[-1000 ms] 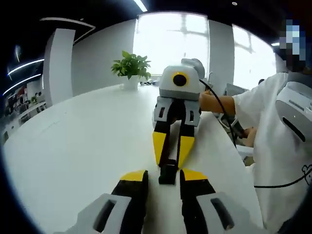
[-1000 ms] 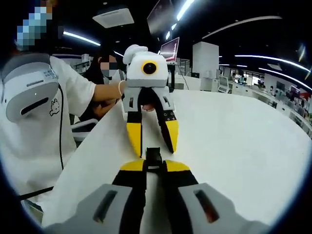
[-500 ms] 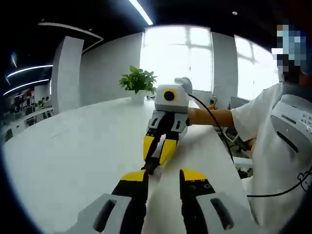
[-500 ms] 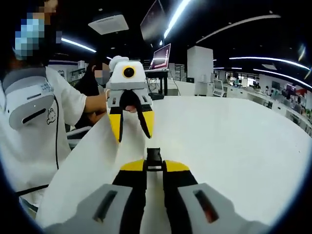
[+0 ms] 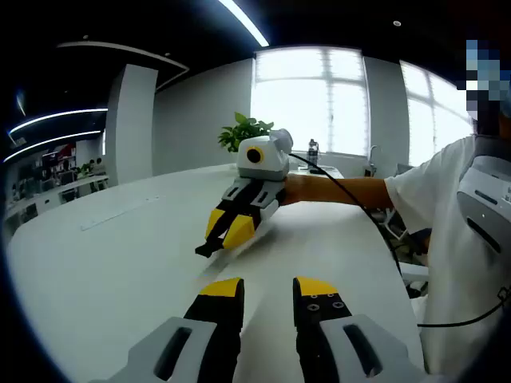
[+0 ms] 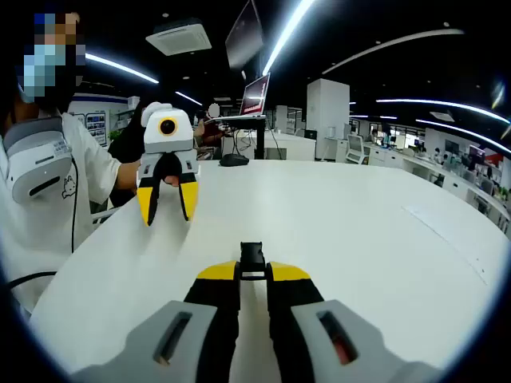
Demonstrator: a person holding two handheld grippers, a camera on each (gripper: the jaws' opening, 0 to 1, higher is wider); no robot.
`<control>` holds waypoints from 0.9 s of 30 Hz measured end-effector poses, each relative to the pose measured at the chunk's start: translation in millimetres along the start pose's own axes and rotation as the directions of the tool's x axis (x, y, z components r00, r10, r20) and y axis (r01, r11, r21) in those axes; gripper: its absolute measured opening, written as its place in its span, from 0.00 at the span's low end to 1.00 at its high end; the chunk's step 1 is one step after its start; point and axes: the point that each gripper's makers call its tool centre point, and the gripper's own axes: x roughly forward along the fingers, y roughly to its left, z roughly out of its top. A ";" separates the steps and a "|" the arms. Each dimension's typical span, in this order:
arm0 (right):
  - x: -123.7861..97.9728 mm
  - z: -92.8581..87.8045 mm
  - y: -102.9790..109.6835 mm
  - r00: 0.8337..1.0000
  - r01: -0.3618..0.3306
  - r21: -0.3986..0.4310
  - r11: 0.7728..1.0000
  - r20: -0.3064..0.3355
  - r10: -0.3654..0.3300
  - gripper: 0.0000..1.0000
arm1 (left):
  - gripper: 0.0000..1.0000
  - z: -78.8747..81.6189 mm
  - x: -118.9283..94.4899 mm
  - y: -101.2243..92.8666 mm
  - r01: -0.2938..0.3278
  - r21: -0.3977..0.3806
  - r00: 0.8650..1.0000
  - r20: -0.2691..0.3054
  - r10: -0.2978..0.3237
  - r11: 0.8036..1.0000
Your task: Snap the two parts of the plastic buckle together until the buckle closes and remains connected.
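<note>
The black plastic buckle sticks out from between my right gripper's yellow-tipped jaws, which are shut on it low over the white table. In the left gripper view the right gripper hangs ahead, tilted down to the left, with the buckle dark at its tips. Whether the buckle is one piece or two joined parts I cannot tell. My left gripper is open with nothing between its jaws. In the right gripper view the left gripper hangs open at the left, well apart from the buckle.
A person in a white shirt stands along the table's edge and holds both grippers. A potted plant stands at the far end by the windows. A dark object lies at the table's far side, with monitors and desks beyond.
My left gripper has let go of the buckle and opened. The two grippers have drawn apart, and the right one keeps the buckle.
</note>
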 end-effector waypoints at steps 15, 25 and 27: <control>17.3 -6.1 -76.3 0.999 0.045 0.042 0.998 -0.021 -0.044 0.11 | 0.23 -0.1 -8.4 6.7 -0.066 0.001 0.997 0.030 0.066 0.998; 20.0 -9.1 -91.4 0.997 0.049 0.048 0.998 -0.056 -0.046 0.11 | 0.23 -4.6 -8.7 8.8 -0.076 0.000 0.997 0.019 0.076 0.997; 20.1 -13.4 -90.5 0.996 0.059 0.053 0.997 -0.068 -0.056 0.11 | 0.23 -4.8 -8.7 7.9 -0.073 -0.002 0.997 0.019 0.073 0.997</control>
